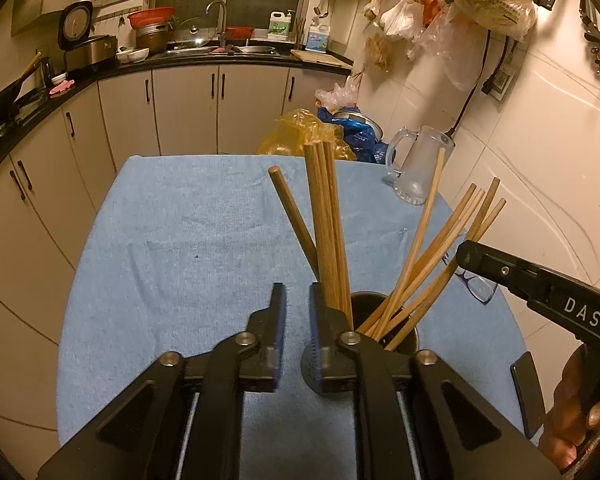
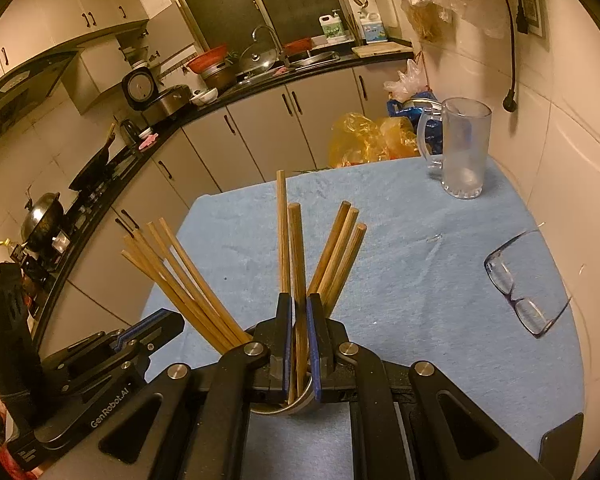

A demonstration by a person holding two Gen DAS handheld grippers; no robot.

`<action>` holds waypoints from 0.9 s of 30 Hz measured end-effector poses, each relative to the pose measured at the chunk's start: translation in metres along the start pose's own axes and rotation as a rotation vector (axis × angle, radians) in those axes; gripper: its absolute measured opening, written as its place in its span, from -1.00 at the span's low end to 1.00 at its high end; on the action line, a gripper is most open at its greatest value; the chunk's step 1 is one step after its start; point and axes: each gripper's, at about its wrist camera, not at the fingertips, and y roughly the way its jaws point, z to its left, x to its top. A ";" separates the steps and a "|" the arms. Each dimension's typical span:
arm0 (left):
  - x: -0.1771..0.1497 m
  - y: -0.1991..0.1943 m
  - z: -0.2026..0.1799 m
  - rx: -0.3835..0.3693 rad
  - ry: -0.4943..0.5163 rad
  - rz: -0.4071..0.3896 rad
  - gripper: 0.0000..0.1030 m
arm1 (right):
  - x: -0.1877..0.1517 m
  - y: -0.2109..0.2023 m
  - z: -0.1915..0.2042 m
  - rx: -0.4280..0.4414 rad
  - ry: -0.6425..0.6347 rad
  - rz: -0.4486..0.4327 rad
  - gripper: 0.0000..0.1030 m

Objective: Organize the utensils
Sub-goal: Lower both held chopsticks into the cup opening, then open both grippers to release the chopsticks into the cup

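Standing loose in a dark metal holder (image 1: pixel 400 336) near the front edge of the blue-clothed tabletop (image 1: pixel 172 240), the wooden chopsticks (image 1: pixel 326 224) fan out in two bunches, one upright and one leaning away to the side. They look light, stiff and smooth, so they would roll or slip in a loose pinch; a hold low on the shaft, just above the holder's rim, seems the steadiest place, since the free tips swing easily.

The right gripper (image 2: pixel 299 312) has its jaws clenched on a chopstick, the blue pads pressing either side of one thin stick just above the curved metal rim. The left gripper (image 1: pixel 298 300) has its jaws slightly parted with only cloth showing between them, so it grasps nothing; the upright bunch rises just behind its right-hand finger.

Much stays hidden. The holder's body sits behind the gripper bodies in both wrist views, so its depth and the sticks' lower ends cannot be seen. Whether the clenched jaws catch one stick or two is hard to tell. A glass mug (image 2: pixel 462 148) and a pair of spectacles (image 2: pixel 520 292) lie well apart from the holder.
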 end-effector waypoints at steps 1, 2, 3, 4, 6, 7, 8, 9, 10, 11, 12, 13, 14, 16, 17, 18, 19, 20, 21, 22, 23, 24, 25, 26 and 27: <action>0.000 0.000 0.000 0.002 -0.002 -0.002 -0.59 | 0.000 0.000 0.000 -0.001 0.000 0.000 -0.82; 0.000 -0.001 0.000 0.002 -0.003 -0.004 -0.57 | 0.000 0.000 0.000 -0.002 0.001 0.000 -0.73; 0.000 -0.001 -0.001 0.002 -0.004 -0.005 -0.56 | 0.000 -0.002 0.000 -0.002 0.001 -0.003 -0.69; 0.000 0.000 -0.001 0.002 -0.005 -0.005 -0.56 | -0.001 -0.003 0.000 -0.002 0.001 -0.006 -0.65; 0.000 0.000 0.000 0.002 -0.008 -0.003 -0.56 | -0.001 -0.004 0.001 -0.004 -0.001 -0.008 -0.65; 0.000 0.000 -0.001 0.003 -0.008 -0.002 -0.55 | -0.001 -0.005 0.001 -0.004 -0.002 -0.009 -0.65; 0.000 0.001 -0.001 0.005 -0.007 0.000 -0.55 | -0.001 -0.004 0.000 -0.005 -0.002 -0.008 -0.65; -0.001 0.001 -0.001 0.004 -0.006 0.001 -0.54 | -0.001 -0.004 0.000 -0.005 -0.001 -0.008 -0.65; -0.001 0.001 -0.001 0.005 -0.006 0.003 -0.53 | -0.001 -0.005 0.000 -0.007 0.002 -0.008 -0.65; -0.001 0.001 -0.001 0.006 -0.006 0.004 -0.52 | -0.002 -0.006 -0.001 -0.008 0.004 -0.009 -0.65; -0.001 0.001 -0.001 0.007 -0.006 0.003 -0.50 | -0.002 -0.006 -0.001 -0.009 0.004 -0.009 -0.65; -0.001 0.001 -0.001 0.008 -0.006 0.004 -0.47 | -0.002 -0.007 -0.001 -0.010 0.004 -0.011 -0.65; 0.000 0.001 -0.001 0.008 -0.006 0.004 -0.46 | -0.002 -0.008 -0.002 -0.012 0.004 -0.012 -0.63; 0.000 0.001 0.000 0.009 -0.006 0.007 -0.44 | -0.002 -0.009 -0.002 -0.013 0.006 -0.014 -0.60; 0.000 0.001 0.000 0.010 -0.006 0.009 -0.43 | -0.002 -0.009 -0.002 -0.014 0.006 -0.015 -0.58; 0.000 0.002 0.000 0.012 -0.006 0.010 -0.40 | -0.002 -0.010 -0.002 -0.016 0.005 -0.017 -0.57; -0.001 0.002 0.000 0.014 -0.007 0.011 -0.37 | -0.003 -0.011 -0.003 -0.017 0.004 -0.017 -0.54; -0.001 0.002 0.000 0.016 -0.007 0.012 -0.35 | -0.003 -0.011 -0.003 -0.018 0.003 -0.018 -0.51; -0.001 0.002 0.000 0.019 -0.007 0.013 -0.32 | -0.004 -0.012 -0.002 -0.020 0.001 -0.019 -0.49; -0.001 0.003 0.000 0.021 -0.007 0.014 -0.27 | -0.003 -0.012 -0.002 -0.021 0.001 -0.019 -0.46; -0.001 0.002 0.000 0.025 -0.008 0.015 -0.24 | -0.003 -0.012 -0.003 -0.023 0.001 -0.019 -0.44; -0.001 0.002 0.001 0.029 -0.009 0.014 -0.19 | -0.004 -0.013 -0.002 -0.026 0.000 -0.019 -0.44; -0.001 0.002 0.001 0.034 -0.010 0.013 -0.15 | -0.004 -0.013 -0.003 -0.031 -0.002 -0.019 -0.42; -0.001 0.002 0.001 0.040 -0.011 0.011 -0.13 | -0.003 -0.014 -0.003 -0.035 -0.002 -0.019 -0.35; -0.001 0.001 0.001 0.044 -0.011 0.009 -0.10 | -0.003 -0.014 -0.003 -0.040 -0.001 -0.020 -0.30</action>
